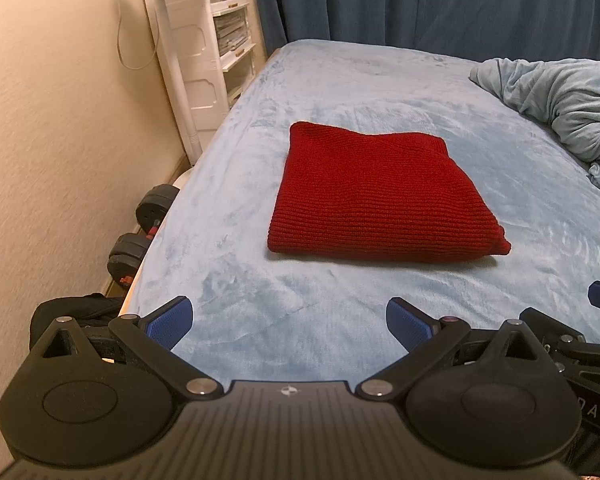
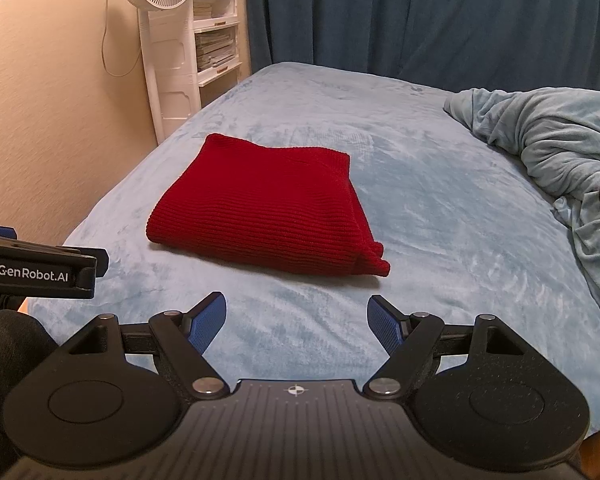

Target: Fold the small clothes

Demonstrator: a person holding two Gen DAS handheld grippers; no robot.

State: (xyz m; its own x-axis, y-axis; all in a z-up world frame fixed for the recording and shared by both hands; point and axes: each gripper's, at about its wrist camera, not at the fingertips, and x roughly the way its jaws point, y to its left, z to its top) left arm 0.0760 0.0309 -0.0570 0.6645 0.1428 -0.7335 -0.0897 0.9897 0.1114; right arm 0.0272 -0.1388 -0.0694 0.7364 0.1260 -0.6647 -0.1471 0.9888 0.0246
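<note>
A folded red knit garment [image 1: 380, 196] is laid flat mid-bed [image 1: 300, 320] — well ahead of both grippers. Left hand-held gripper [image 1: 289, 326] and right hand-held gripper [image 2: 295, 322] are held wide apart, nothing gripped.

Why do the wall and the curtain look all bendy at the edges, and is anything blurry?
Left wrist view: the round fisheye lens bends the wall and bed edge; the red sweater is sharp, its knit ribs clear. Right wrist view: the same bending curves the curtain; warm indoor light, a soft shadow under the sweater, no glare or blur.
</note>
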